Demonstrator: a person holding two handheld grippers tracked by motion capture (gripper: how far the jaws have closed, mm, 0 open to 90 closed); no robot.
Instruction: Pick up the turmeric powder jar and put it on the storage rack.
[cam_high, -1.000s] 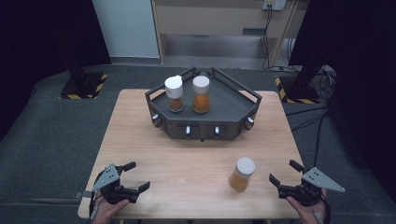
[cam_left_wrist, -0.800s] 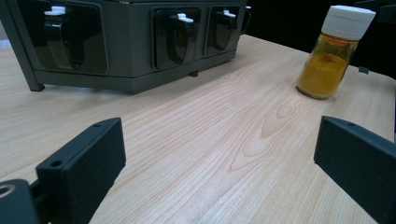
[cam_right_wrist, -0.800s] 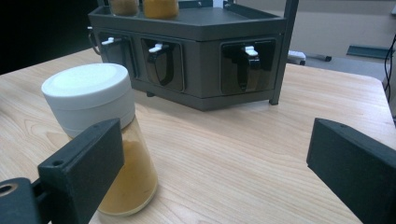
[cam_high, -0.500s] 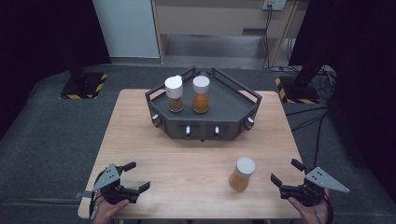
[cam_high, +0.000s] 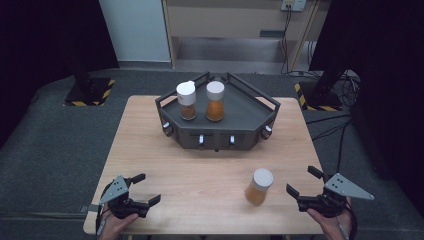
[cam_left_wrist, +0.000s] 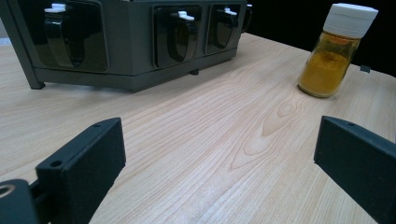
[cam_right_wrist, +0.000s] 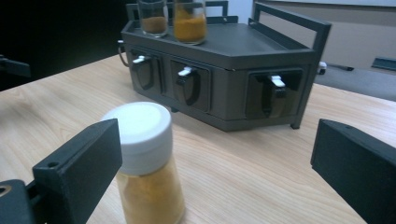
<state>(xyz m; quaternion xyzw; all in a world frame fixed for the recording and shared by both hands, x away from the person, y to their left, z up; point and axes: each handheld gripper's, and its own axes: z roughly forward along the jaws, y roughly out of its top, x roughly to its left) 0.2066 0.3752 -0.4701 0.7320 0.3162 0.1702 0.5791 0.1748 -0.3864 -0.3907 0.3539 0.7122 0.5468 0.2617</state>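
A spice jar (cam_high: 259, 186) with a white cap and orange powder stands alone on the wooden table (cam_high: 210, 170), front right; it also shows as jar (cam_left_wrist: 336, 50) and close up as jar (cam_right_wrist: 147, 161). A dark rack (cam_high: 217, 122) at the back carries two more jars, one brownish (cam_high: 186, 100) and one orange (cam_high: 215, 101). My left gripper (cam_high: 146, 188) is open at the front left corner, nothing between its jaws. My right gripper (cam_high: 304, 181) is open just right of the lone jar, apart from it.
The rack (cam_right_wrist: 224, 70) has raised rails and several small hooks with white tips along its front face (cam_left_wrist: 173, 39). Grey floor surrounds the table. A cabinet (cam_high: 235, 25) and dark stands (cam_high: 87, 85) lie beyond the far edge.
My right gripper has drifted slightly down and right, toward the front edge. The left gripper and the jars have not moved.
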